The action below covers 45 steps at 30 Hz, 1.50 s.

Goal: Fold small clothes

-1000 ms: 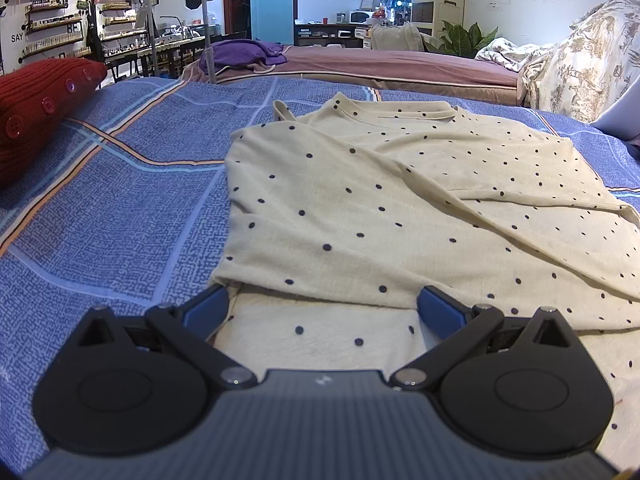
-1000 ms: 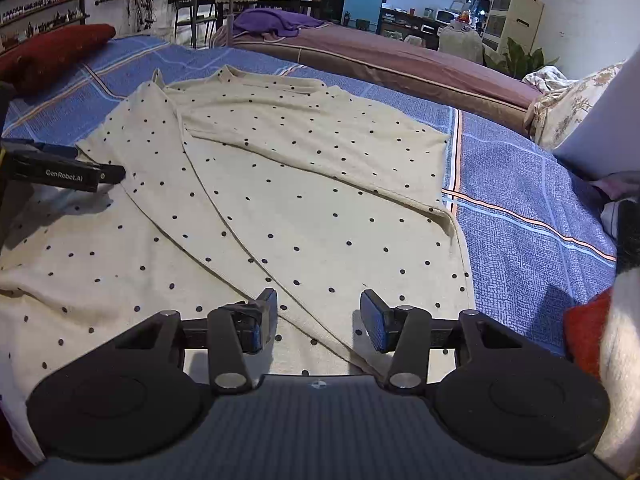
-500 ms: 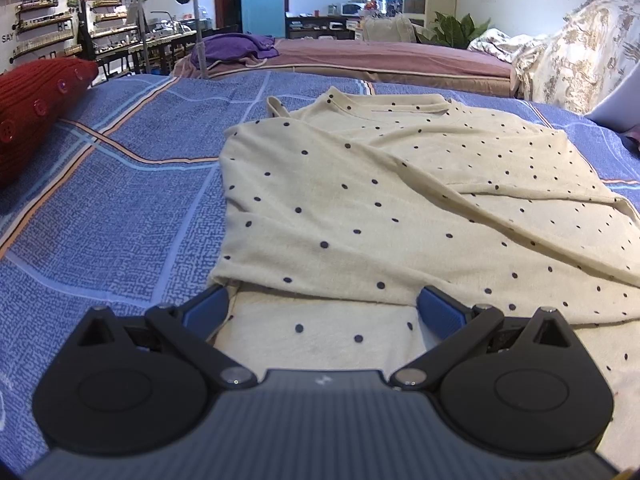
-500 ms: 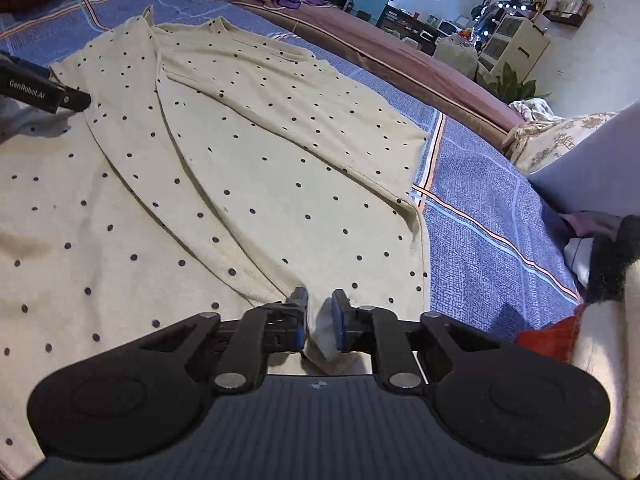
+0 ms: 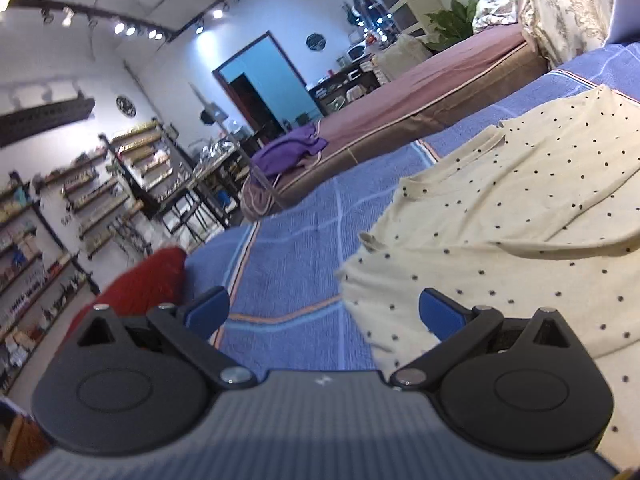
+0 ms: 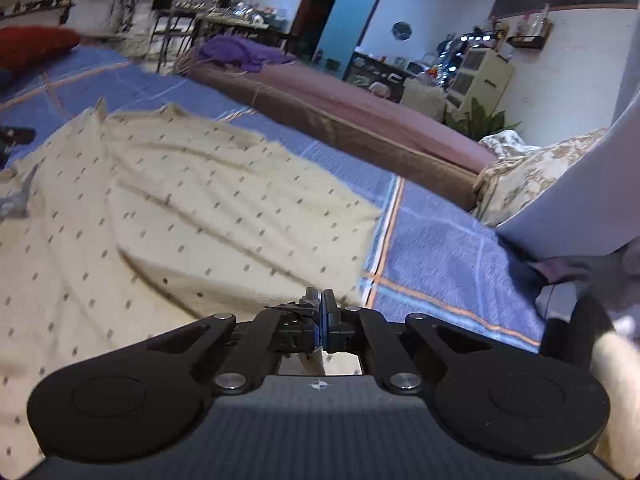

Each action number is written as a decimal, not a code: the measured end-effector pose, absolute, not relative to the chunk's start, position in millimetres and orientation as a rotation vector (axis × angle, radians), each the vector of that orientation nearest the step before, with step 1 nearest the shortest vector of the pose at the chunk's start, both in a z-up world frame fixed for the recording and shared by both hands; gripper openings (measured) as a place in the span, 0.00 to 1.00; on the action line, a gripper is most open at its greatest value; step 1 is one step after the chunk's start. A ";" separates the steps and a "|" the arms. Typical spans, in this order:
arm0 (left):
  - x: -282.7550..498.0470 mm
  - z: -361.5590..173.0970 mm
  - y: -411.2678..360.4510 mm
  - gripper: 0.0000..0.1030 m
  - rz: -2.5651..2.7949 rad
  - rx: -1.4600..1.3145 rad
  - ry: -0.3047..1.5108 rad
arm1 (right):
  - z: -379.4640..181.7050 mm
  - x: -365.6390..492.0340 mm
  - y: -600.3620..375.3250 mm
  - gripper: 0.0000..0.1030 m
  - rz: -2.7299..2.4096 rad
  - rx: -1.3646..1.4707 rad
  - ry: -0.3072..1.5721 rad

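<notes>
On the blue bed (image 6: 440, 240), the right gripper (image 6: 321, 308) pinches the dotted shirt's (image 6: 208, 200) near hem — seemingly mid-fold — while the left gripper (image 5: 324, 312), jaws spread and empty, must next catch the other corner.

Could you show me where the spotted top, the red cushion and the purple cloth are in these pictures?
spotted top (image 5: 500, 216): left wrist view, on its folded upper layer.
red cushion (image 5: 148, 280): left wrist view, on its rounded end, left of the blue bedspread.
purple cloth (image 6: 240, 53): right wrist view, on the middle of the heap.
</notes>
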State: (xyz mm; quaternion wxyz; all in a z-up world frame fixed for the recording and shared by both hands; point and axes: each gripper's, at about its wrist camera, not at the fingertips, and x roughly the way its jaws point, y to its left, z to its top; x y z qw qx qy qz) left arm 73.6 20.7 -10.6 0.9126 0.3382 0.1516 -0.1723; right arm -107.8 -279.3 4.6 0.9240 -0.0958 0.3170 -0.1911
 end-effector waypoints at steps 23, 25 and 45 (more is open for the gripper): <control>256.9 -12.7 23.3 0.54 -1.153 0.709 0.765 | -10.4 -30.0 -328.4 0.01 -0.492 -0.016 0.694; 260.4 -20.6 15.8 0.54 -1.154 0.786 0.770 | -12.8 -28.3 -329.0 0.01 -0.489 -0.021 0.705; 287.3 7.8 48.8 0.04 -1.133 0.635 0.732 | -15.1 -21.6 -331.7 0.01 -0.481 -0.008 0.716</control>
